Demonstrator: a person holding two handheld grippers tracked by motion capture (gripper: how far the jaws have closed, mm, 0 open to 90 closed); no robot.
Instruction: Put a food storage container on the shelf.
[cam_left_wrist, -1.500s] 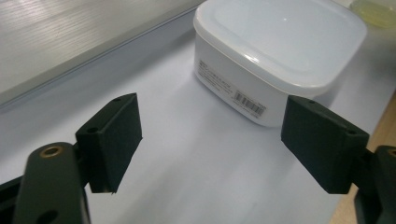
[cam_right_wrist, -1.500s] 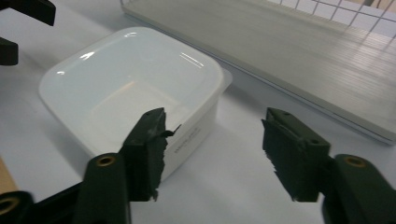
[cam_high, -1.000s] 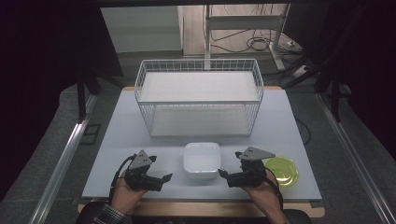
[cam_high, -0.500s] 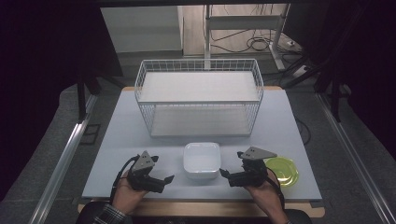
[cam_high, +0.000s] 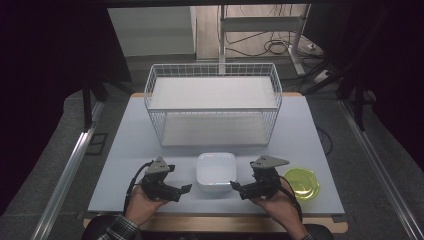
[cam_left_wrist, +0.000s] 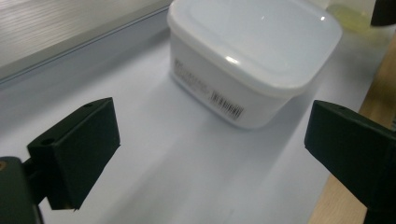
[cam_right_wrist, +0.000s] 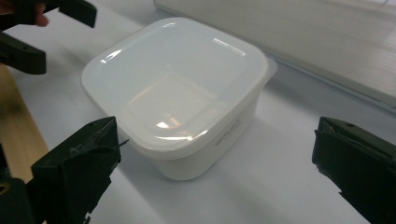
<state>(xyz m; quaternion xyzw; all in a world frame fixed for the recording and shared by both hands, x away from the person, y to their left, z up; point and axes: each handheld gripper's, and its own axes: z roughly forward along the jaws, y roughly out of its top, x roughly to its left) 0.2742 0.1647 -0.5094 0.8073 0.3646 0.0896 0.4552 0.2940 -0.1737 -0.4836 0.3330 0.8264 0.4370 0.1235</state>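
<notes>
A white lidded plastic container (cam_high: 216, 172) sits on the pale surface (cam_high: 300, 130), near its front edge and just in front of a white wire basket (cam_high: 213, 102). Its lid is on, and a barcode label (cam_left_wrist: 227, 104) shows on one side wall in the left gripper view.

The container lies between the two grippers, apart from both. The left gripper (cam_high: 176, 189) is just to its left, held in the person's left hand (cam_high: 145, 202), fingers (cam_left_wrist: 77, 149) spread wide and holding nothing; in the left gripper view the container stands ahead of the gap, beyond the fingertips, with bare surface between them. The right gripper (cam_high: 240, 189) is just to its right, held in the right hand (cam_high: 277, 202), fingers (cam_right_wrist: 77, 168) likewise wide apart and empty; in the right gripper view the container sits ahead, nearer one finger, though whether it touches I cannot tell.

A yellow-green shallow dish (cam_high: 301, 183) rests on the surface just right of the right gripper.
</notes>
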